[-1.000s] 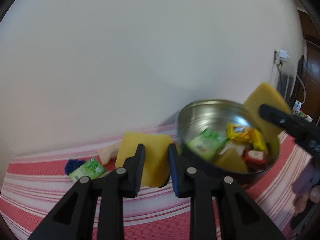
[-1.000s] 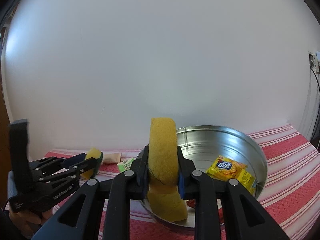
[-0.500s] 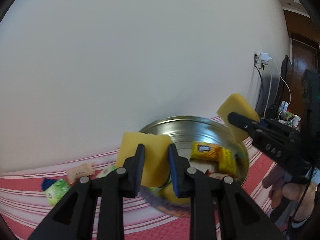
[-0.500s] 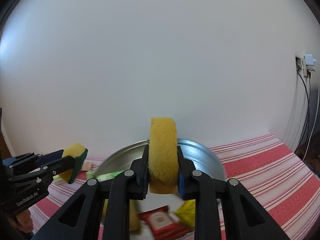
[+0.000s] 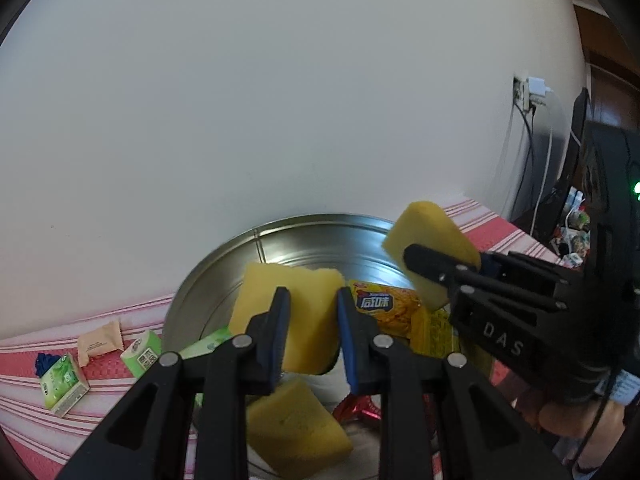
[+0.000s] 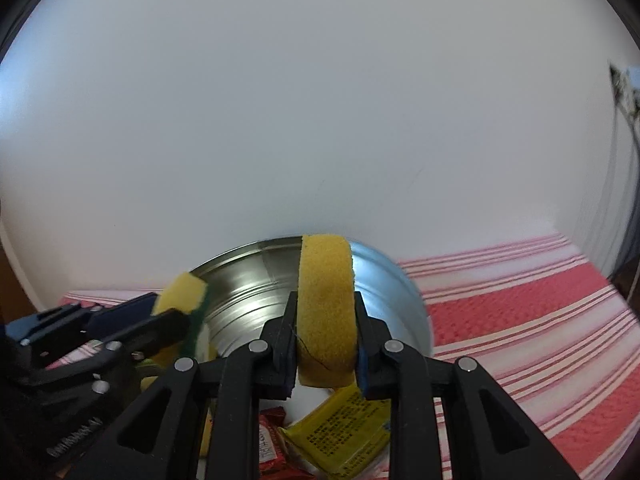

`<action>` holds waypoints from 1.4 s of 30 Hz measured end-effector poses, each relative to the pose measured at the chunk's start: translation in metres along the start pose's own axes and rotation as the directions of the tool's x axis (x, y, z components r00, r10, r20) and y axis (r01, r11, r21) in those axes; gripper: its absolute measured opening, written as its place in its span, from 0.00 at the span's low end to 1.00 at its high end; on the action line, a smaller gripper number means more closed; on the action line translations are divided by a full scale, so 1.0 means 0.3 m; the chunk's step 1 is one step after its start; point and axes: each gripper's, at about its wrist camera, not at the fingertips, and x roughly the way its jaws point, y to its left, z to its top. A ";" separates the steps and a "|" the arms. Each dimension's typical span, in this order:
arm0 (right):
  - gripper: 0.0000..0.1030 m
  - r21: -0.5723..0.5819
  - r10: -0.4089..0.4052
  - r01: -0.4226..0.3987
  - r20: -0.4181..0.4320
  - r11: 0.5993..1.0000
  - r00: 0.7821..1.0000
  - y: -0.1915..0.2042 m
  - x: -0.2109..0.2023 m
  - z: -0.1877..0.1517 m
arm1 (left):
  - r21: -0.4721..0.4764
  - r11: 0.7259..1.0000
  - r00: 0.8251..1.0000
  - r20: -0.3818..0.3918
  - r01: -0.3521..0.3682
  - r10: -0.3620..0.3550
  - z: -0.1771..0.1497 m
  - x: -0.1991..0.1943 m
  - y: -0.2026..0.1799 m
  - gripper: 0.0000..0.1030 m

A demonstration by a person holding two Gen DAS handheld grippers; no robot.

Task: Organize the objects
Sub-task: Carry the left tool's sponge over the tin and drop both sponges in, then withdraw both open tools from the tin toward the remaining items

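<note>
Left gripper (image 5: 310, 300) clamps a yellow sponge (image 5: 296, 312) over the metal bowl (image 5: 320, 240). Right gripper (image 6: 325, 308) grips a second sponge (image 6: 326, 304) above the same bowl. Inside: another sponge (image 5: 296, 428), yellow packet (image 5: 380, 306), red wrapper (image 6: 270, 444). Green packs (image 5: 64, 380) lie left on striped cloth (image 6: 540, 312).

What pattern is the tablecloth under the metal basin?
Red with white stripes, clearest in the right wrist view.
</note>
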 end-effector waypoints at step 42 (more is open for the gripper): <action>0.69 0.013 -0.060 0.059 0.328 0.998 0.943 0.121 -0.158 -0.103 | -0.145 0.866 0.866 0.085 -0.478 0.492 -0.230 -0.182 0.243 1.00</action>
